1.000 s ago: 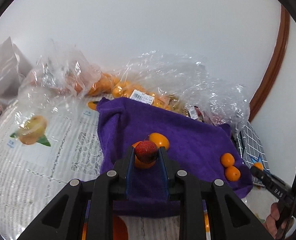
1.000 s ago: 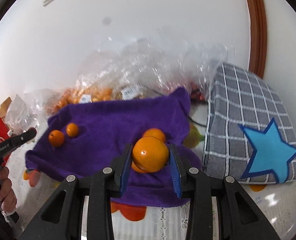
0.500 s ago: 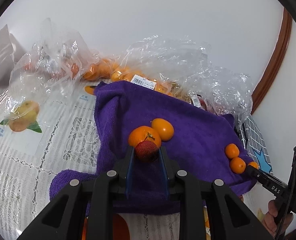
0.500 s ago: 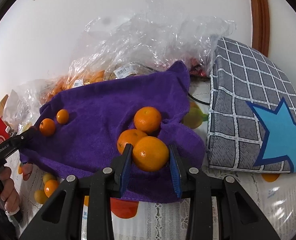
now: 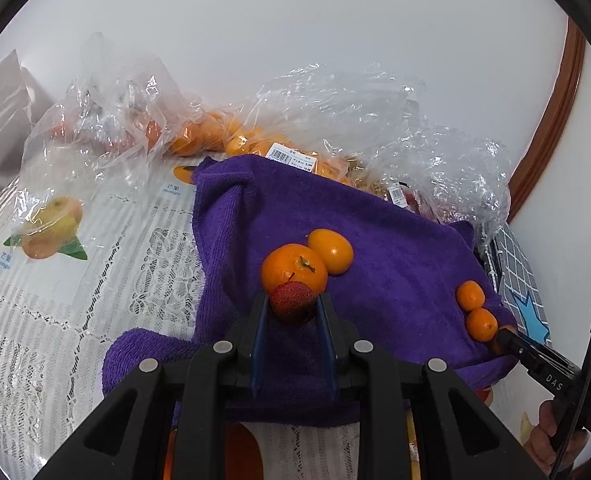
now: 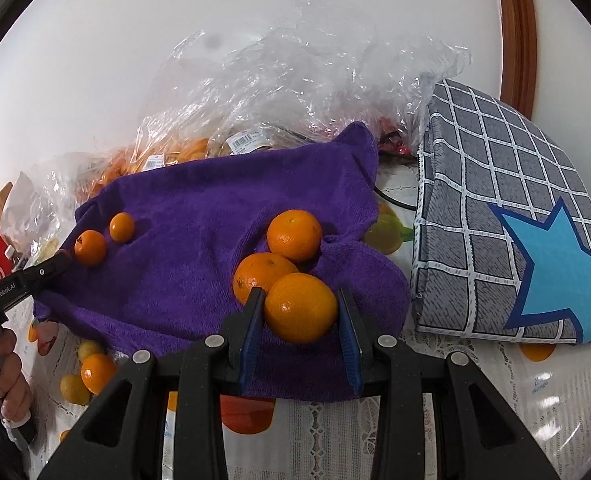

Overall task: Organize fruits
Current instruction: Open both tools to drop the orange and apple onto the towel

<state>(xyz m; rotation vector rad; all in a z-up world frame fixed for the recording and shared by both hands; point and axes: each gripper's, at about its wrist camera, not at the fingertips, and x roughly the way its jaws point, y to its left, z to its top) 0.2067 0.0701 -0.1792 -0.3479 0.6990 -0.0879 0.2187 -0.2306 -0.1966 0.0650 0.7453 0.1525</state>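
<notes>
My left gripper (image 5: 292, 306) is shut on a small dark red berry (image 5: 292, 301), held just above the purple towel (image 5: 395, 272) beside a mandarin (image 5: 293, 268) and an oval orange fruit (image 5: 331, 251). Two small kumquats (image 5: 475, 310) lie at the towel's right edge. My right gripper (image 6: 300, 308) is shut on an orange (image 6: 300, 307), low over the purple towel (image 6: 191, 236) next to two oranges (image 6: 279, 256). The two kumquats (image 6: 105, 238) also show in the right wrist view at left. The other gripper's tip (image 6: 27, 280) reaches in there.
Clear plastic bags (image 5: 335, 120) with more oranges lie behind the towel against the white wall. A grey checked cushion with a blue star (image 6: 515, 240) lies right of the towel. The lace tablecloth with fruit pictures (image 5: 75, 260) spreads to the left. Small fruits (image 6: 87, 372) lie below the towel's left edge.
Both grippers have moved down and forward toward the towel with their fruit still held. The oranges on the towel now sit close to the fingertips.
</notes>
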